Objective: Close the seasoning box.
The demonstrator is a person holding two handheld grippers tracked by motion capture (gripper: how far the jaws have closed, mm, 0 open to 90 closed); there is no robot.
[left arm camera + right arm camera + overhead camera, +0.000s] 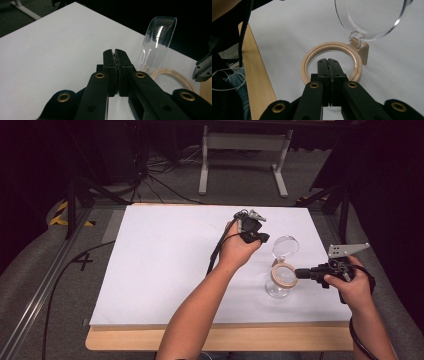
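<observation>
From the high view, a clear jar (278,287) with a tan ring (283,274) at its mouth is standing on the white counter (165,265), towards the person's right. Its clear hinged lid (285,246) is standing open, tipped back away from the person. The right hand-held gripper (298,273) is reaching in level with the ring from the right, its tips at the ring's edge. The left hand-held gripper (264,238) is hanging just left of the lid, near it but apparently not touching.

From the left gripper view, the left hand-held gripper (115,53) is showing its jaws pressed together with nothing between them. The lid (157,42) is rising edge-on just beyond and to the side, with the ring (175,77) below it. If the lid is to be shut, I judge this hand is best placed to press it over from behind, pushing high on the rim and slowly, so the jar is not sliding.

From the right gripper view, the right hand-held gripper (328,61) is likewise closed flat and gripping nothing, its tips hovering over the ring (312,58), with the open mouth behind them. The hinge tab (359,50) and lid (369,17) are standing at the far side. To do this well, this hand should probably be bracing the ring on the side away from the hinge while clearing the opening before the lid comes down.
</observation>
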